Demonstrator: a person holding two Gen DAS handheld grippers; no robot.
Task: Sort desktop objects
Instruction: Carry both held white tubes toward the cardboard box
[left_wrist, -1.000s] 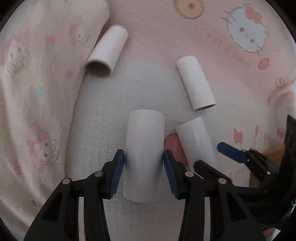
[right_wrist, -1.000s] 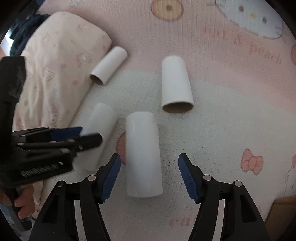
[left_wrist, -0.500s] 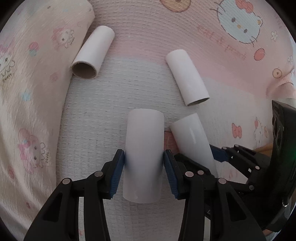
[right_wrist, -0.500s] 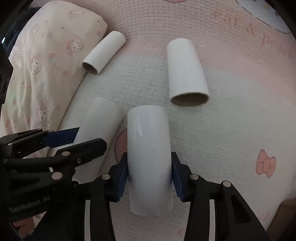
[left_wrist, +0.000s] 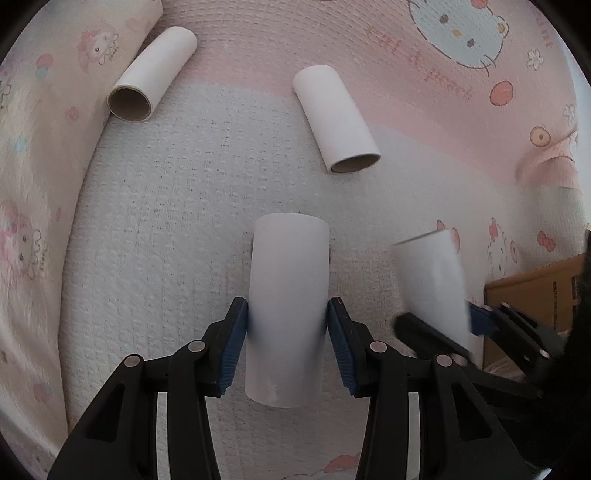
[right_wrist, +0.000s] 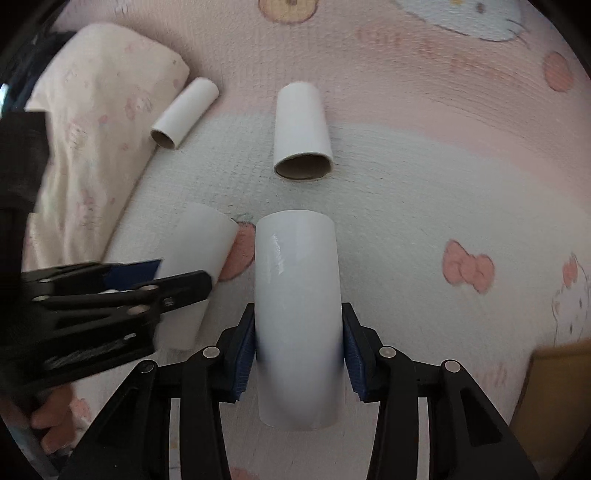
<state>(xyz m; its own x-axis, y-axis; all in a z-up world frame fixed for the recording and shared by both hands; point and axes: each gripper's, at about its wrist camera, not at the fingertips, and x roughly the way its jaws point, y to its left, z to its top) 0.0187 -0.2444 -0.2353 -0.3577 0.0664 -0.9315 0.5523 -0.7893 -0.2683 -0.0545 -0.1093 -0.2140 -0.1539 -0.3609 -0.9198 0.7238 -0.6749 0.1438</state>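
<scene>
A: What has the left gripper (left_wrist: 287, 332) got?

B: Its blue pads clamp 1 white tube (left_wrist: 288, 310) at mid-length, jaws narrowed to the tube's width.

A: And the right gripper (right_wrist: 298, 350)?

B: Closed the same way on a glossy white tube (right_wrist: 297, 314), just right of the left one.

A: What lies ahead?

B: 2 loose tubes on the blanket (left_wrist: 177, 229): a far-left tube (left_wrist: 151, 79) touching the folded cloth (left_wrist: 40, 147), and a middle tube (left_wrist: 337, 120) ahead with bare blanket around it. A cardboard box (left_wrist: 532, 295) sits at the right edge.

Pink cartoon-print blanket (left_wrist: 406, 74), two white cardboard tubes (left_wrist: 153, 75) (left_wrist: 338, 120) lying on it, folded cloth (right_wrist: 92, 122) alongside
</scene>
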